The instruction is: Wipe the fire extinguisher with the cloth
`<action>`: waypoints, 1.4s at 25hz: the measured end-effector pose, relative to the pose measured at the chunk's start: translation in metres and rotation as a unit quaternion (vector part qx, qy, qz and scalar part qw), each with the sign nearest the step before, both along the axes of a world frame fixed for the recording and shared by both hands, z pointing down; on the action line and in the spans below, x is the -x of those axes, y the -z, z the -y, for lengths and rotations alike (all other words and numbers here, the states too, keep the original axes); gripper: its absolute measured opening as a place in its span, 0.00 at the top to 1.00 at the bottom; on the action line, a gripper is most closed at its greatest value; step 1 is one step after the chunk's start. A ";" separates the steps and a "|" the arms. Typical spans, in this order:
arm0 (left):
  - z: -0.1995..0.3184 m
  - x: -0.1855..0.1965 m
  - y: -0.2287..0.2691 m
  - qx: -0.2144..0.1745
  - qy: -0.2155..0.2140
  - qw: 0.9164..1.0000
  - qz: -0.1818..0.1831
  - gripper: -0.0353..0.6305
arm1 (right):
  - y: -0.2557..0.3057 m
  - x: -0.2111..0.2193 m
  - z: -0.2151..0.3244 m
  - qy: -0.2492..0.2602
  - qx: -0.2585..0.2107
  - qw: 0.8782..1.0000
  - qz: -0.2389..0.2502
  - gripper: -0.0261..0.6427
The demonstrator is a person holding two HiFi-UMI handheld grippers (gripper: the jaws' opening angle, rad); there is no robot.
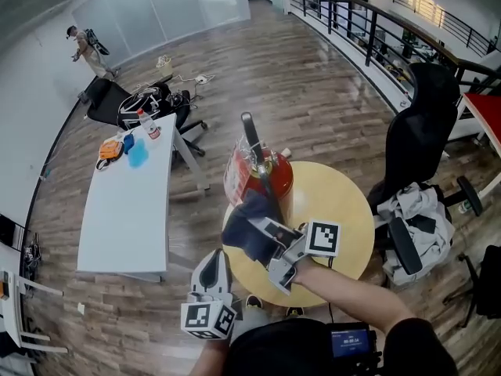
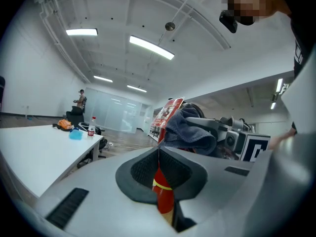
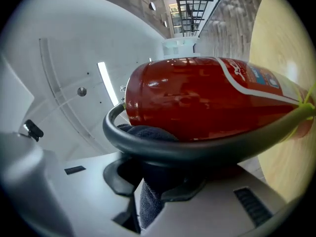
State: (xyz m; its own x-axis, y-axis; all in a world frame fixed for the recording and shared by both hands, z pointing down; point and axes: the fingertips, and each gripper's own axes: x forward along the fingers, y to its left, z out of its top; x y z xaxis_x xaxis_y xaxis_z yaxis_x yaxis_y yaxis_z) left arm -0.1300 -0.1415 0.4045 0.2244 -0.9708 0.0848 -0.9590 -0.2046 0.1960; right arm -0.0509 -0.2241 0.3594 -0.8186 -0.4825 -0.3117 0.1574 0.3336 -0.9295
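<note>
A red fire extinguisher [image 1: 266, 175] stands on the round yellow table [image 1: 337, 202], with its black hose [image 1: 250, 135] rising above it. In the right gripper view its red body [image 3: 207, 98] fills the frame, with the black hose [image 3: 187, 149] curving across in front. My right gripper [image 1: 257, 229] is shut on a dark blue cloth [image 1: 243, 232] pressed against the cylinder's near side; the cloth [image 3: 150, 196] sits between the jaws [image 3: 148, 177]. My left gripper [image 1: 214, 258] hangs shut and empty beside the table's front edge, its tips [image 2: 159, 149] pointing at the extinguisher [image 2: 163, 194] and cloth [image 2: 190, 130].
A long white table [image 1: 125, 210] at left carries a bottle [image 1: 147, 124], a blue item and an orange item. Black office chairs stand behind it [image 1: 137, 104] and at right [image 1: 419, 139], the right one beside a heap of clothes [image 1: 419, 210]. A person [image 1: 82, 49] stands far back left.
</note>
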 end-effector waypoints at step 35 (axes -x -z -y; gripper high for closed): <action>-0.026 0.031 -0.009 0.031 0.026 0.998 0.040 0.91 | -0.085 0.038 0.019 -0.059 0.106 0.993 0.006 0.81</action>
